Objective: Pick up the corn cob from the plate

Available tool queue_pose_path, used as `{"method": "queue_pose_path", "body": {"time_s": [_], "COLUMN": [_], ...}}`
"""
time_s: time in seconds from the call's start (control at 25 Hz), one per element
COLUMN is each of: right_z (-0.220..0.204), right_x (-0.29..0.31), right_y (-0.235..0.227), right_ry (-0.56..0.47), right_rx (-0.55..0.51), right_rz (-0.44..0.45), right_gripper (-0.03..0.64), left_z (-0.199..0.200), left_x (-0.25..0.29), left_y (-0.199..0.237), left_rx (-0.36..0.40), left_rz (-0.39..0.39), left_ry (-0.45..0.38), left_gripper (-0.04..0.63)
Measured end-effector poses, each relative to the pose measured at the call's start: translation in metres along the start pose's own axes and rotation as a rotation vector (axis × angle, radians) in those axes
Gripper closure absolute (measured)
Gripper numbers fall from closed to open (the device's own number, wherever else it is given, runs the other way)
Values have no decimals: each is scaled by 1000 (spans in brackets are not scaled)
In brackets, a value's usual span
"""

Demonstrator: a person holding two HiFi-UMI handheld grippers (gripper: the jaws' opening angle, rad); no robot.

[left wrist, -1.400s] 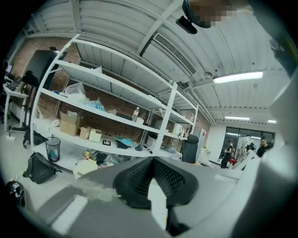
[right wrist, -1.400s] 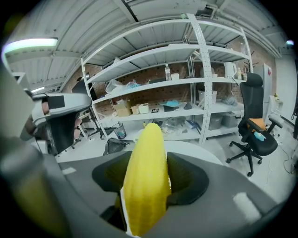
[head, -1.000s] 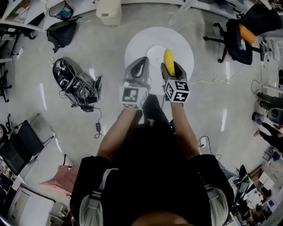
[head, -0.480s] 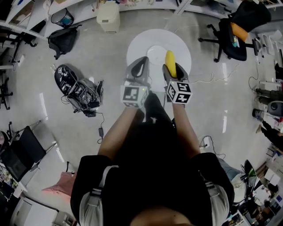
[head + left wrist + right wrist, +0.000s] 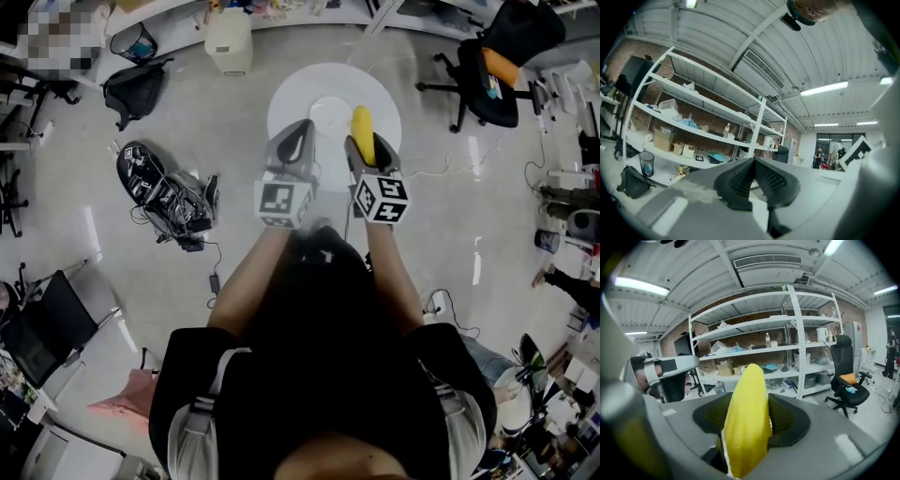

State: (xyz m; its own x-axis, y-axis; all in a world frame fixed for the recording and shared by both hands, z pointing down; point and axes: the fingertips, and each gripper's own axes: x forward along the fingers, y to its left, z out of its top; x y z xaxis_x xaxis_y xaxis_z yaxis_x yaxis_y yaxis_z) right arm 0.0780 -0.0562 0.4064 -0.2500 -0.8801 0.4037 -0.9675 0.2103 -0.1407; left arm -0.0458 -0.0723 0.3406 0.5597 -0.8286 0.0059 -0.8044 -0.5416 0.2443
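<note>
The yellow corn cob (image 5: 361,132) (image 5: 747,420) stands up between the jaws of my right gripper (image 5: 366,148) (image 5: 746,423), which is shut on it; its tip sticks out past the fingers. It hangs above the round white table (image 5: 291,103), over the white plate (image 5: 328,117) at its middle. My left gripper (image 5: 295,145) (image 5: 753,180) is beside it to the left, shut with nothing between its pads. Both gripper views point up at shelving and ceiling.
A black bag with cables (image 5: 159,183) lies on the floor at left, a black backpack (image 5: 131,80) further back. An office chair (image 5: 497,66) stands at the right. A white bin (image 5: 230,37) sits behind the table. Metal shelving (image 5: 754,348) lines the wall.
The head view has shifted slightly; both grippers keep their places over the table, the corn cob still held in the right one.
</note>
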Motion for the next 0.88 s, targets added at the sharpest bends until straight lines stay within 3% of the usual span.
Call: {"method": "queue_pose_path", "body": {"time_s": [0.88], "right_z": [34], "right_x": [-95], "right_y": [-25], "right_ry": [-133], "right_rx": [-20], "right_rz": [49], "right_gripper": [373], "left_z": [26], "left_x": [-16], "left_y": [-82], "left_rx": [60], "left_rz": [-6], "left_ry": [-50], "left_gripper": [595]}}
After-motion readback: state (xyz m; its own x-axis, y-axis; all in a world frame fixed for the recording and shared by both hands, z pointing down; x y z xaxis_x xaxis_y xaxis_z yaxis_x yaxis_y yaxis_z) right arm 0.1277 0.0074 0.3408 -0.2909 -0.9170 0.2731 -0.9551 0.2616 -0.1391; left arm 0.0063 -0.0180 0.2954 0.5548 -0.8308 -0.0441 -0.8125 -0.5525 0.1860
